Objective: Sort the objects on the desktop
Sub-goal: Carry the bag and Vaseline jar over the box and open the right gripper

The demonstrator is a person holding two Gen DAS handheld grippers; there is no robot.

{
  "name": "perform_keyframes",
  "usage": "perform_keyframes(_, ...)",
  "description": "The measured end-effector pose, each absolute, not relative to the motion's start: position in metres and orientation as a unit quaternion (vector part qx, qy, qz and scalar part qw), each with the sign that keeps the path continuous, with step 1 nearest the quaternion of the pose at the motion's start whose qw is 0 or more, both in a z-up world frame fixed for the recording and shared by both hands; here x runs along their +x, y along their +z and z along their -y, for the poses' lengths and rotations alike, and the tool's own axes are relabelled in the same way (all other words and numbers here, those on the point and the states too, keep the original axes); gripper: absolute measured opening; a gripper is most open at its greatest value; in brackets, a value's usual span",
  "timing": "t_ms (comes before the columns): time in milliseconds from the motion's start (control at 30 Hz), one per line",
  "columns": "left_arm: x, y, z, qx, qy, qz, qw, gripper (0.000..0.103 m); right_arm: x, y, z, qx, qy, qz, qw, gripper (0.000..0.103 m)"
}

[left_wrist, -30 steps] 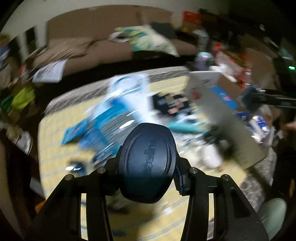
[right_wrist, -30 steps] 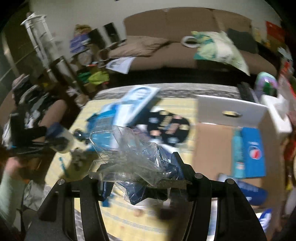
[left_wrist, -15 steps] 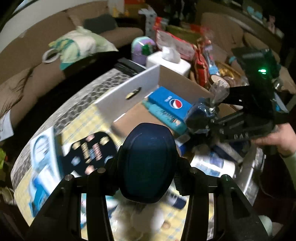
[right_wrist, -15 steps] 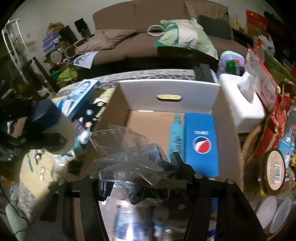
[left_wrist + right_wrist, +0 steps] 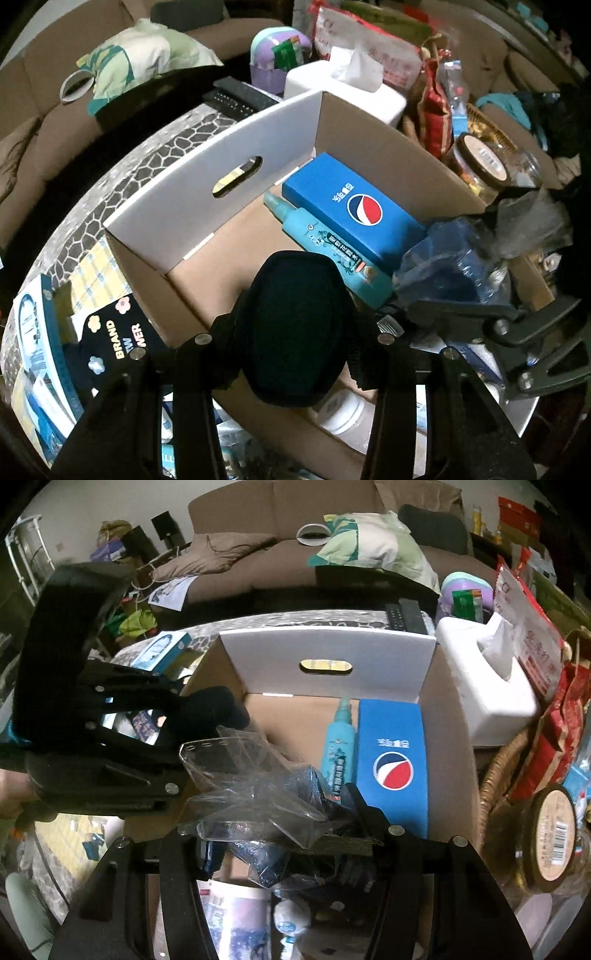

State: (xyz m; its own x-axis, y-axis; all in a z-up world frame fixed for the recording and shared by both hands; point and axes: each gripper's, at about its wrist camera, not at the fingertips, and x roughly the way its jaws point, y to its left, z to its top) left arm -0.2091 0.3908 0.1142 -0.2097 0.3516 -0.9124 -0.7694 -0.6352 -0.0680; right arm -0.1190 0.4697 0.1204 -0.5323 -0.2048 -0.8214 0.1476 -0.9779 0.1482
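Cluttered living-room table, sofa behind. We hold a dark-capped jar (image 5: 295, 332) clamped in our left gripper (image 5: 295, 350) and a crumpled clear plastic bag (image 5: 258, 797) pinched in our right gripper (image 5: 291, 845), both above the open cardboard box (image 5: 328, 642). Already inside: blue Pepsi box (image 5: 354, 206) and teal tube (image 5: 328, 247). Judged partway done: two drops pending, and a blue-white carton (image 5: 33, 332) and black card (image 5: 114, 332) remain on the table.

Box floor (image 5: 236, 254) bare nr handle wall
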Motion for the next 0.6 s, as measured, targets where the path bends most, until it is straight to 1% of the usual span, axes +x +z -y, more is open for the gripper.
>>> perform_keyframes(100,-0.201,0.116,-0.395,-0.501,0.746,-0.210,0.384,0.042,-0.117,0.125,-0.478,0.475,-0.877,0.001,0.071,0.059)
perform_keyframes(233,-0.185,0.121,-0.411,-0.495,0.739,-0.213,0.405,0.042,-0.111,0.127,-0.498,0.478,-0.877,-0.015,0.038,0.059)
perform_keyframes(500,-0.165,0.115,-0.452,-0.501,0.724,-0.221,0.419,0.042,-0.110,0.099,-0.524,0.513,-0.858,-0.022,0.006,0.059)
perform_keyframes(600,-0.161,0.112,-0.462,-0.502,0.722,-0.220,0.422,0.042,-0.107,0.095,-0.517,0.507,-0.860,-0.052,0.001,0.058)
